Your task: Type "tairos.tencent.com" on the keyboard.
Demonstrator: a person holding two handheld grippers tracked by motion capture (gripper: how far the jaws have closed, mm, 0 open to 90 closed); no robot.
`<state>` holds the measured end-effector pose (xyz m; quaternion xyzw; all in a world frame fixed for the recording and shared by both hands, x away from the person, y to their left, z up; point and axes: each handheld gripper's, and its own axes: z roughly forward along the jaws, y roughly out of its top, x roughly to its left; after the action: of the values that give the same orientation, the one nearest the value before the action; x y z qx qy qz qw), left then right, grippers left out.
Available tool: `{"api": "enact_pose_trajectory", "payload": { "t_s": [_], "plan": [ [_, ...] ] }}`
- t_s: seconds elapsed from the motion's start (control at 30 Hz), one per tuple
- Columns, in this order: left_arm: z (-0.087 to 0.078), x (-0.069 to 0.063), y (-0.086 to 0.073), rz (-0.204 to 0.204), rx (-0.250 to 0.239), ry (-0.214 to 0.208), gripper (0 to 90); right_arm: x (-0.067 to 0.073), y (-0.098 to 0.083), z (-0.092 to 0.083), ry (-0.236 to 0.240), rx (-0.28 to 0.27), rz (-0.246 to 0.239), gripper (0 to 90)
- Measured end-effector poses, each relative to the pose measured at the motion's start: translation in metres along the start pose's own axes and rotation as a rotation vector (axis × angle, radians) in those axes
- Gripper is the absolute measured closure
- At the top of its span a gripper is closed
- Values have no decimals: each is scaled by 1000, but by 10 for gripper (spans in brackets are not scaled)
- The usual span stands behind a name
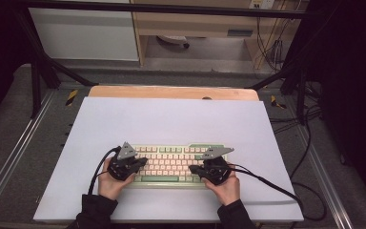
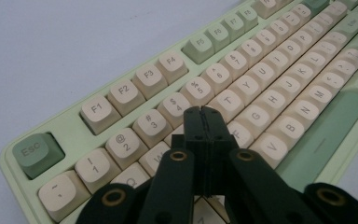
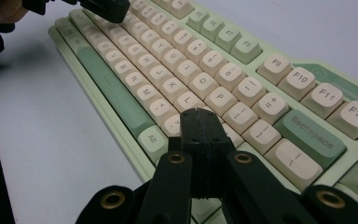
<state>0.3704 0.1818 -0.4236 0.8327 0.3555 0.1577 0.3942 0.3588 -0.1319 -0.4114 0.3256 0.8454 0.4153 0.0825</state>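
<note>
Both grippers, left point(image 2: 204, 112) and right point(image 3: 200, 114), jaws closed empty, poised over keyboard point(image 1: 171, 164); rigid, light (keycaps likely pop off), best gripped by case edges.

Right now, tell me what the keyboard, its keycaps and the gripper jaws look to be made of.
Keyboard: pale green case, apparently moulded plastic, smooth with a soft sheen.
Keycaps: cream and green, likely plastic, matte, with rounded tops and printed grey legends.
Left gripper and right gripper: the black jaws look like rigid plastic, possibly printed, judging by faint layer lines; brass-coloured rings sit at the pivots. Both are shut.
</note>
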Motion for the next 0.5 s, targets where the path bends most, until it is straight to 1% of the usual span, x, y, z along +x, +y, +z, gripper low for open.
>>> {"api": "enact_pose_trajectory", "payload": {
  "t_s": [0.1,0.3,0.5],
  "plan": [
    [-3,1,-1,-3,-2,-1,900,0,0,-1,3,-2,-2,900],
    [-9,2,-4,-9,-9,-4,900,2,2,0,10,-4,11,900],
    [-13,3,-7,-15,-9,-11,900,6,6,4,18,-2,-1,900]
  ]
}}
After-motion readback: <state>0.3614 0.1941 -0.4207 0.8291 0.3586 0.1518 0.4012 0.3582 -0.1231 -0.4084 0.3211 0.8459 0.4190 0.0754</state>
